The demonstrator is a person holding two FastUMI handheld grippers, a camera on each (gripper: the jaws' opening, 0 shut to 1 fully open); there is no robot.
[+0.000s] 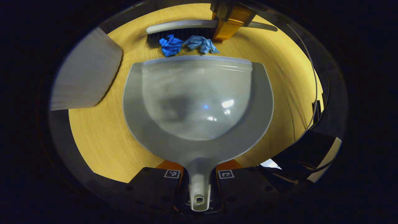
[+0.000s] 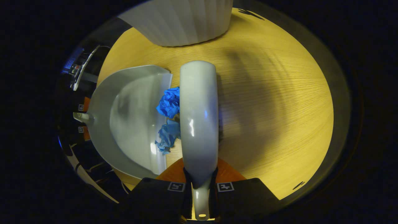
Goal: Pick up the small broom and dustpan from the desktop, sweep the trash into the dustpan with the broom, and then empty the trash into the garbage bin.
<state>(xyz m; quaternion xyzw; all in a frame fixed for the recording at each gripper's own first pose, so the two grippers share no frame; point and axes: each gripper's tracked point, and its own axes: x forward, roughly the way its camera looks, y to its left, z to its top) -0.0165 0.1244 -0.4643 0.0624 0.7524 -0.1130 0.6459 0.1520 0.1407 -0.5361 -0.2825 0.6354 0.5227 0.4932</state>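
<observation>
The sweeping step is in hand. The left hand-held gripper (image 1: 199,177) is clenched on the dustpan's (image 1: 199,105) handle; the pan lies flat on the bench (image 1: 99,143) straight ahead of it. The right hand-held gripper (image 2: 200,186) grasps the broom (image 2: 199,118) by its handle. Two blue paper wads (image 1: 186,44) sit just beyond the pan's lip, against the bristles. Next, I judge, the broom must draw the wads over the lip while the pan holds steady. The bin (image 2: 183,21) stands farther ahead of the right hand-held gripper.

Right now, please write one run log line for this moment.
left gripper: shut on dustpan | right gripper: shut on broom | blue paper: between them, on table
</observation>
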